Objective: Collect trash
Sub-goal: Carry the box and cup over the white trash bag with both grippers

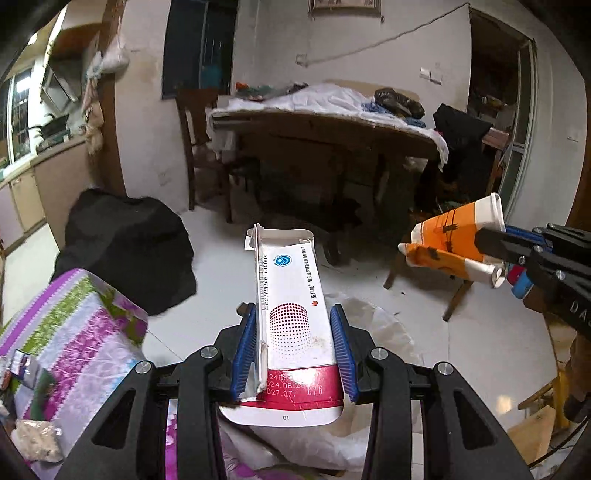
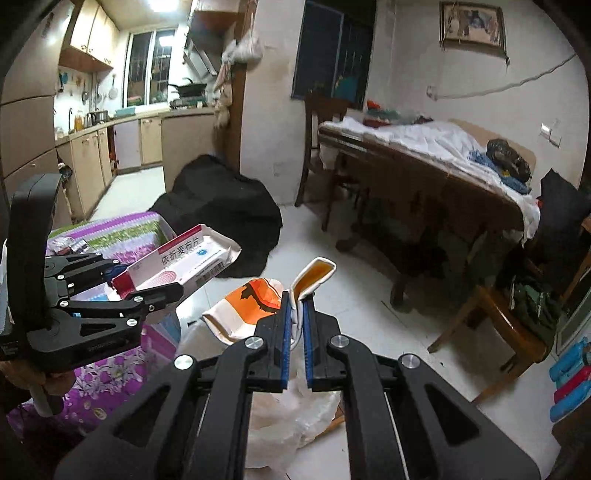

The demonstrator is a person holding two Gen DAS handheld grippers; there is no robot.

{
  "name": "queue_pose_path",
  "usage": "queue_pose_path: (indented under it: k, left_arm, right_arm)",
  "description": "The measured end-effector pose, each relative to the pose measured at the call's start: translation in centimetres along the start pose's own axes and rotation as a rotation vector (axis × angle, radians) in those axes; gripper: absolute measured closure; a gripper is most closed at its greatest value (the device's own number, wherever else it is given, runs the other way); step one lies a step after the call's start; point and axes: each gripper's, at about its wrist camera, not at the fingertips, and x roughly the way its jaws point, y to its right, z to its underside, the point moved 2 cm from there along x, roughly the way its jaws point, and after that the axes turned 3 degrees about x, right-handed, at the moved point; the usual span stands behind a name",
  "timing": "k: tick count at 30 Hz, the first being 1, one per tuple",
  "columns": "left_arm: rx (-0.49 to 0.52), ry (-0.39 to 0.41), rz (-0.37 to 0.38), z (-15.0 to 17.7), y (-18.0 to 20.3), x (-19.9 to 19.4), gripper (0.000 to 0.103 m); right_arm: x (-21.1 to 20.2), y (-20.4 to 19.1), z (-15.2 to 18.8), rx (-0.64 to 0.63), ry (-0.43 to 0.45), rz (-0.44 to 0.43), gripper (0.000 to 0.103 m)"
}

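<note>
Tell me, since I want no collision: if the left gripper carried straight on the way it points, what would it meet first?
The left gripper, shut on the medicine box, points down across bare white floor. Beyond lies the dark space under the wooden table. Probably floor first; depth is unclear.

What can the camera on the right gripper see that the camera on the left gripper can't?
Only the right wrist view shows the kitchen cabinets and the picture on the wall.

Only the left wrist view shows the date print on the medicine box, held in the left gripper.

Both show that box, the crushed paper cup in the right gripper, the white bag below and the wooden table.
</note>
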Motion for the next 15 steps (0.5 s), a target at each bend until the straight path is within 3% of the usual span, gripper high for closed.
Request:
queue_pose_path:
  k: [5, 15]
  left_arm:
    - [-0.001, -0.057, -0.005, 0.8, 0.0, 3.5, 0.062]
    - [0.034, -0.172, 0.041, 2.8, -0.8, 6.3, 0.062]
  right_arm:
    - [2.1, 0.3, 0.7, -0.004, -0.067, 0.010, 0.098]
    - [5.6, 0.3, 0.7, 0.026, -0.279, -0.098, 0.098]
